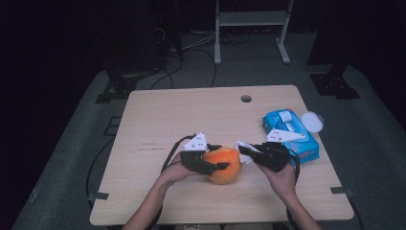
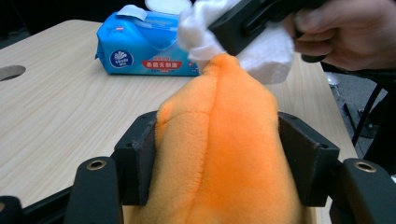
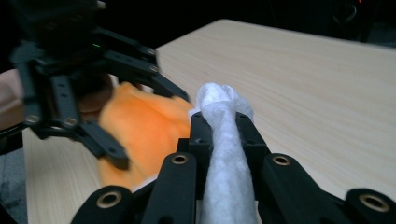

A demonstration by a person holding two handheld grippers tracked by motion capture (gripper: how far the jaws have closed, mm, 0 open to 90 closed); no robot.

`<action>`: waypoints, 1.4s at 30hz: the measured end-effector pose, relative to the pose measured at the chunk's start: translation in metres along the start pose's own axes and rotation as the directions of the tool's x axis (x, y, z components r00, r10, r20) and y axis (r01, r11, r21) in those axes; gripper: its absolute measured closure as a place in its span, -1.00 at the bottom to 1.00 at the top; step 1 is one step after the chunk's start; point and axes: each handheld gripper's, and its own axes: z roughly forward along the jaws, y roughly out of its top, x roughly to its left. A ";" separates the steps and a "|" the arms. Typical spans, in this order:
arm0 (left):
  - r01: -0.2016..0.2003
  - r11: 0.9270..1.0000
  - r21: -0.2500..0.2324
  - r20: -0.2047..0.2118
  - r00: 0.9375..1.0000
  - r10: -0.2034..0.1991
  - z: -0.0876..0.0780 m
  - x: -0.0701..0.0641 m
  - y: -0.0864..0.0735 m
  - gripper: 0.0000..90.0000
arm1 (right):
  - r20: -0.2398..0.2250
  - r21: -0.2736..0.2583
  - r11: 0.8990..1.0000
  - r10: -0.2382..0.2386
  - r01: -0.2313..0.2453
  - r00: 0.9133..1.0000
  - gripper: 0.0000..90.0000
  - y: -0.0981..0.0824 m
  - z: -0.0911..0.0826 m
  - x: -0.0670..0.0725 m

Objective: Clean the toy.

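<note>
An orange plush toy [image 1: 226, 167] [image 2: 224, 140] [image 3: 140, 135] stands near the table's front middle. My left gripper [image 1: 219, 156] [image 2: 217, 126] is shut on it, a jaw pressing into each side. A crumpled white wipe [image 1: 243, 145] [image 2: 268, 56] [image 3: 224, 140] is pinched in my right gripper [image 1: 242, 152] [image 3: 223, 123], which is shut on it. That wipe touches the top end of the plush toy. In the right gripper view my left gripper [image 3: 150, 128] shows at the left, around the plush toy.
A blue pack of wet wipes [image 1: 293, 135] [image 2: 144, 51] lies at the right of the wooden table [image 1: 191, 115], its white lid [image 1: 312, 121] flipped open. A round cable hole [image 1: 246, 98] sits near the far edge. Dark floor, cables and a metal stand lie beyond.
</note>
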 end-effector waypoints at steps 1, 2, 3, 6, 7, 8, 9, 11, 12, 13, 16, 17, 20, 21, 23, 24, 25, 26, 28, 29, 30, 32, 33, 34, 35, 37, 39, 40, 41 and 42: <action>0.000 1.000 0.000 0.000 1.000 0.000 0.000 0.000 0.000 -0.23 | 0.000 0.000 1.000 0.000 0.000 1.000 0.76 0.000 0.000 0.000; -0.003 1.000 0.002 -0.003 1.000 0.003 0.001 -0.001 0.000 -0.23 | -0.021 -0.022 0.999 -0.029 0.029 0.999 0.75 0.003 0.000 0.007; -0.002 1.000 0.002 -0.004 1.000 0.002 0.002 -0.001 0.000 -0.23 | -0.032 -0.029 0.999 -0.037 0.036 0.999 0.75 0.004 0.001 0.010; -0.003 1.000 0.003 -0.010 1.000 0.003 0.004 -0.001 0.001 -0.23 | -0.046 -0.048 0.997 -0.056 0.054 0.997 0.76 0.008 0.000 0.015; -0.003 1.000 0.003 -0.011 1.000 0.003 0.004 -0.002 0.001 -0.23 | -0.051 -0.057 0.997 -0.059 0.057 0.997 0.76 0.010 -0.001 0.016; -0.004 1.000 0.004 -0.009 1.000 0.004 0.005 -0.003 0.001 -0.24 | -0.057 -0.070 0.995 -0.069 0.065 0.996 0.76 0.011 -0.002 0.018; -0.007 1.000 0.004 -0.008 1.000 0.007 0.006 -0.003 0.002 -0.24 | -0.064 -0.075 0.995 -0.078 0.073 0.995 0.76 0.013 -0.003 0.020; -0.008 1.000 0.006 -0.008 1.000 0.008 0.007 -0.004 0.002 -0.24 | -0.079 -0.073 0.994 -0.087 0.081 0.993 0.76 0.015 -0.003 0.024; -0.010 1.000 0.006 -0.009 1.000 0.010 0.008 -0.004 0.002 -0.25 | -0.085 -0.067 0.994 -0.091 0.085 0.992 0.76 0.015 -0.001 0.026; -0.008 1.000 0.005 -0.010 1.000 0.009 0.008 -0.005 0.002 -0.25 | -0.083 -0.053 0.994 -0.095 0.091 0.992 0.76 0.014 0.001 0.026; -0.010 1.000 0.013 -0.008 1.000 0.010 0.007 -0.005 0.003 -0.30 | -0.050 0.011 0.995 -0.094 0.095 0.994 0.76 0.006 0.012 0.022; -0.010 1.000 0.021 -0.011 1.000 0.010 0.006 -0.005 0.005 -0.37 | -0.049 0.023 0.995 -0.092 0.094 0.995 0.76 0.004 0.014 0.020; 0.000 1.000 0.019 0.016 1.000 -0.001 0.002 -0.004 0.007 -0.56 | -0.071 0.020 0.999 -0.049 0.051 0.996 0.77 -0.001 0.017 0.012; 0.000 1.000 0.018 0.026 1.000 -0.001 0.000 -0.003 0.007 -0.59 | -0.062 0.021 0.998 -0.059 0.060 0.996 0.77 -0.001 0.016 0.011; 0.012 1.000 0.006 0.039 0.999 -0.013 -0.005 0.000 0.006 -0.63 | -0.048 0.023 0.998 -0.063 0.064 0.997 0.76 -0.001 0.015 0.010; 0.021 1.000 -0.001 0.047 0.999 -0.021 -0.007 0.001 0.005 -0.65 | -0.047 0.021 0.998 -0.057 0.058 0.997 0.76 -0.002 0.015 0.008; 0.021 1.000 -0.001 0.047 0.999 -0.021 -0.007 0.001 0.005 -0.66 | -0.047 0.021 0.998 -0.057 0.058 0.997 0.76 -0.002 0.015 0.008; 0.021 1.000 0.003 0.055 0.998 -0.022 -0.009 0.002 0.004 -0.66 | -0.042 0.020 0.998 -0.050 0.051 0.998 0.76 -0.003 0.015 0.007; 0.000 0.999 0.037 0.046 0.999 -0.002 -0.006 0.002 -0.002 -0.68 | -0.020 0.019 0.999 -0.043 0.044 0.999 0.76 -0.004 0.013 0.001; -0.011 0.999 0.047 0.034 0.999 0.009 -0.005 0.003 -0.004 -0.62 | -0.020 0.019 0.999 -0.038 0.038 0.999 0.76 -0.005 0.013 0.001; 0.003 0.999 0.033 0.042 0.999 -0.004 -0.004 0.005 -0.006 -0.54 | -0.019 0.019 0.999 -0.036 0.037 0.999 0.76 -0.005 0.013 0.000; 0.014 1.000 0.020 0.042 0.999 -0.015 -0.004 0.007 -0.010 -0.41 | -0.012 0.018 0.999 -0.043 0.043 0.999 0.77 -0.005 0.012 0.002; 0.013 1.000 0.016 0.039 0.999 -0.014 -0.004 0.007 -0.012 -0.37 | -0.012 0.016 0.999 -0.046 0.046 0.999 0.77 -0.005 0.012 0.003; 0.015 1.000 0.014 0.034 0.999 -0.015 -0.003 0.007 -0.012 -0.34 | -0.012 0.013 0.998 -0.060 0.060 0.998 0.78 -0.004 0.012 0.006; 0.018 1.000 0.011 0.025 1.000 -0.019 -0.003 0.007 -0.012 -0.33 | -0.017 0.011 0.997 -0.070 0.070 0.997 0.78 -0.004 0.012 0.009; 0.026 1.000 0.007 0.016 1.000 -0.027 -0.002 0.007 -0.012 -0.31 | -0.039 0.005 0.997 -0.075 0.075 0.996 0.78 -0.003 0.012 0.012; 0.037 0.999 0.005 0.006 0.999 -0.037 0.000 0.007 -0.011 -0.30 | -0.081 0.005 0.993 -0.118 0.118 0.990 0.78 -0.002 0.018 0.027; 0.035 0.999 0.006 0.002 0.999 -0.035 0.000 0.006 -0.011 -0.30 | -0.089 0.008 0.990 -0.137 0.139 0.987 0.78 -0.002 0.020 0.032; 0.039 0.999 0.009 -0.003 0.999 -0.039 -0.001 0.007 -0.011 -0.30 | -0.087 0.010 0.987 -0.156 0.158 0.984 0.77 -0.002 0.022 0.036; 0.044 0.999 0.009 -0.008 0.999 -0.044 -0.002 0.008 -0.011 -0.30 | -0.076 0.009 0.985 -0.172 0.173 0.982 0.77 -0.001 0.023 0.037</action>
